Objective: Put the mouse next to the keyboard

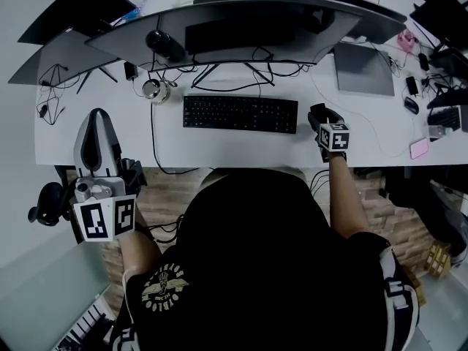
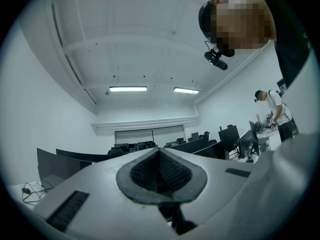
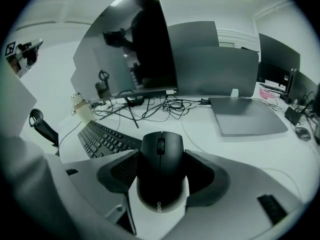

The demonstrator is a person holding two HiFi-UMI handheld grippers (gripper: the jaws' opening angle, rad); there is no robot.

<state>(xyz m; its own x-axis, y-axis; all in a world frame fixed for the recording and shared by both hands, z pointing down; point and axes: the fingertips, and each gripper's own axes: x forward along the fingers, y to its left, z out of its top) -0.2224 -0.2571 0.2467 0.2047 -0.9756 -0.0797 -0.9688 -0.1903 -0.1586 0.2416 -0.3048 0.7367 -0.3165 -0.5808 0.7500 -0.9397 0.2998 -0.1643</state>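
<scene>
A black mouse (image 3: 160, 171) sits between the pads of my right gripper (image 3: 161, 156), which is shut on its sides. In the head view that gripper (image 1: 322, 123) is over the white desk (image 1: 219, 148), just off the right end of the black keyboard (image 1: 240, 113), with the mouse (image 1: 319, 114) dark at its tip. The right gripper view shows the keyboard (image 3: 105, 139) close on the left. Off the desk's front left edge is my left gripper (image 1: 97, 119). It points up at the ceiling, and in its own view the left gripper (image 2: 160, 159) is shut on nothing.
A wide curved monitor (image 1: 241, 20) stands behind the keyboard, with tangled cables (image 1: 234, 72) under it. A closed grey laptop (image 1: 363, 68) lies at the back right. A pink phone (image 1: 419, 148) and another mouse (image 1: 412, 104) lie far right. A metal cup (image 1: 153, 88) stands left of the keyboard.
</scene>
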